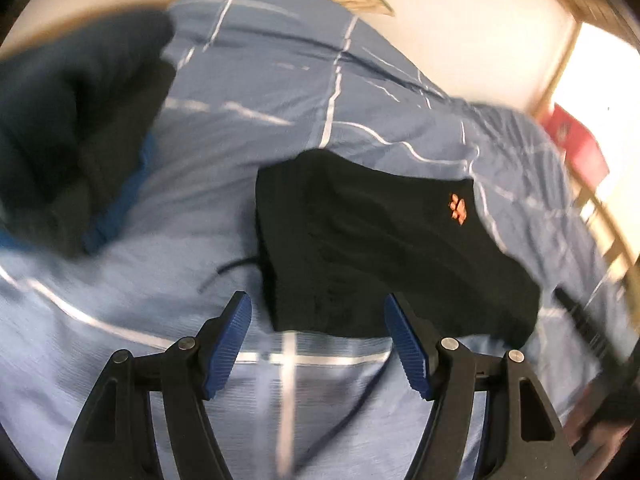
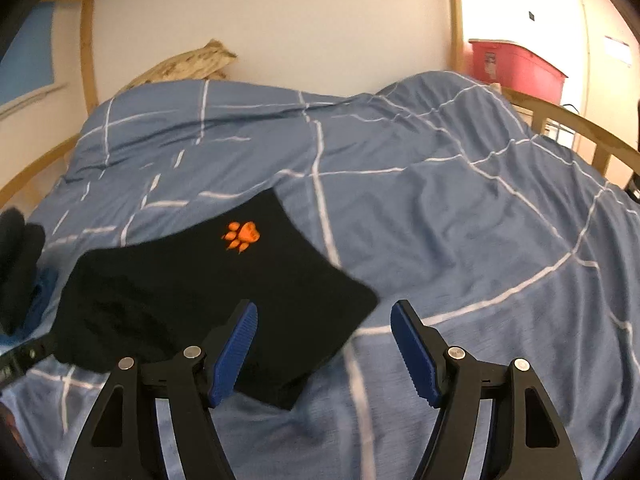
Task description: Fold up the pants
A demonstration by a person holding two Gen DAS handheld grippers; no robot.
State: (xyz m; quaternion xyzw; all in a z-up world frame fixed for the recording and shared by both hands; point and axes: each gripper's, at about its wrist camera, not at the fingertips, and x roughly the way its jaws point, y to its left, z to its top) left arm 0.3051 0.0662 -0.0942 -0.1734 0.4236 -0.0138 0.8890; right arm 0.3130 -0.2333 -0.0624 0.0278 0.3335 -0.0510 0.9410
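Pants point(image 2: 208, 296), black with an orange paw print point(image 2: 241, 235), lay on the blue checked duvet point(image 2: 440, 220) as a compact, roughly rectangular bundle; the folding looked all but finished. Both the left gripper point(image 1: 318, 312) and right gripper point(image 2: 324, 320) hung above the bundle's near edge, jaws spread wide, holding nothing. Soft matte knit sat against crumpled cotton.

- The left gripper point(image 1: 318, 312) hangs above a bed, its blue-padded jaws spread apart with nothing between them.
- Folded black pants point(image 1: 384, 256), marked with an orange paw print point(image 1: 457, 209), lie on a blue duvet point(image 1: 248, 92) crossed by white lines.
- A blurred dark garment point(image 1: 68, 128) sits at left.
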